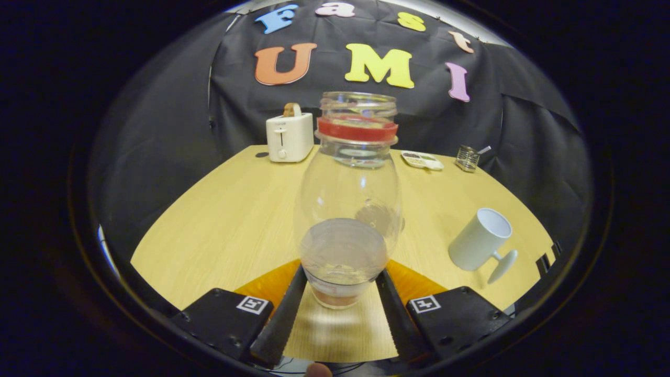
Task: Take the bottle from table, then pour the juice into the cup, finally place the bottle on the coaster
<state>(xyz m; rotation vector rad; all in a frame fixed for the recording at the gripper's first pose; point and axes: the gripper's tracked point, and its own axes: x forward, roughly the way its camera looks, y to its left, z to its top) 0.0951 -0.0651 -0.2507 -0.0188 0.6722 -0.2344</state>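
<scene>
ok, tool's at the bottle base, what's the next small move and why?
Probably lift straight up a little, then carry toward the cup. The tool has both fingers against the base of the clear bottle, which stands upright over the orange coaster, lid off. The white cup sits apart, ahead of the right finger, so clearing the table comes first.

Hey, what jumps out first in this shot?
A clear bottle with a red neck band stands between the gripper fingers, which press its base, on an orange coaster. A white cup stands off to the right on the table, and a white toaster sits at its far edge.
</scene>
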